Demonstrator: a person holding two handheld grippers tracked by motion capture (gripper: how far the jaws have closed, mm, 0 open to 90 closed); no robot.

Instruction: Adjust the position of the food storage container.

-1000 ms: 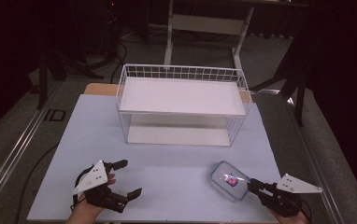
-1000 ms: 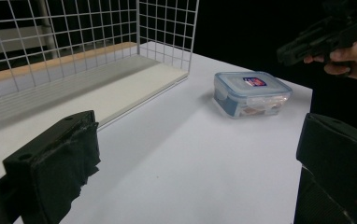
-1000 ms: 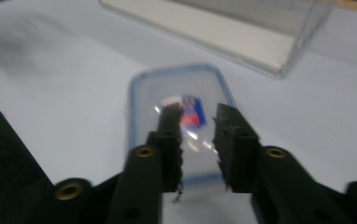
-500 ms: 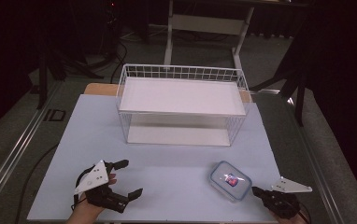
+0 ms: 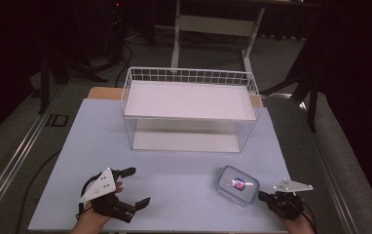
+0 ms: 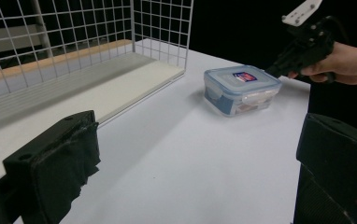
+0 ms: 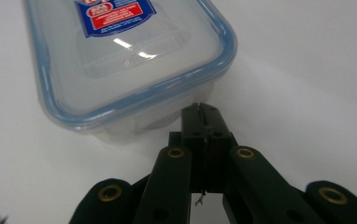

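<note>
Nearest the person, the right gripper is sitting low at the near right edge of the bench, its jaws pressed together with nothing between them. In the right gripper view the closed tips are lying just short of the lidded container, at or almost touching its near corner below the blue-rimmed lid; whether they are actually making contact is hard to tell. The container is a clear plastic box with a red and blue label on top, standing flat on the bench directly ahead of this gripper and a little to its left.

The left gripper is resting at the near left of the bench with its jaws spread wide and empty. From the left gripper view the container is lying well ahead, across open bench, with the right gripper coming in at its far side.

Farther off, beyond both grippers, a white wire basket is standing at the middle of the bench, and it is holding nothing.

Judging from this, the work is only beginning: the container is not being held or lifted, and it is lying well apart from the basket. A likely remaining course is grasping or nudging the container and bringing it to the basket, though the pictures do not settle that.
</note>
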